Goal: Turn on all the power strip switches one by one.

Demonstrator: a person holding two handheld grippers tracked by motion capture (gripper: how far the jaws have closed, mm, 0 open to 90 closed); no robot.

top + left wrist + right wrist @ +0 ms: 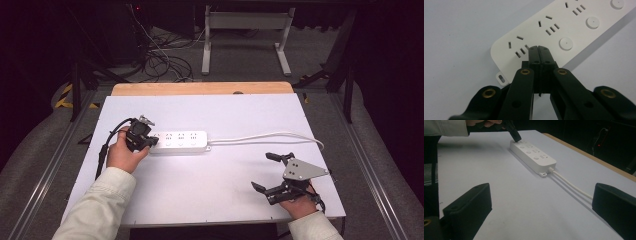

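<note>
Your left gripper (539, 48) is clenched, jaws pressed flat together with nothing between them, tips on the white power strip (180, 141) at its end farthest from the cord. From the left gripper view those tips cover the spot they press, so you cannot tell whether a round button lies under them; the strip's far end is cut off by the frame there. Your right gripper (267, 171) stands released, jaws wide apart, well clear of the strip toward your side of the white table (225, 195), with bare surface all around it. The white cord (270, 136) runs from the strip toward the table's right edge. No lettering on the strip can be read
</note>
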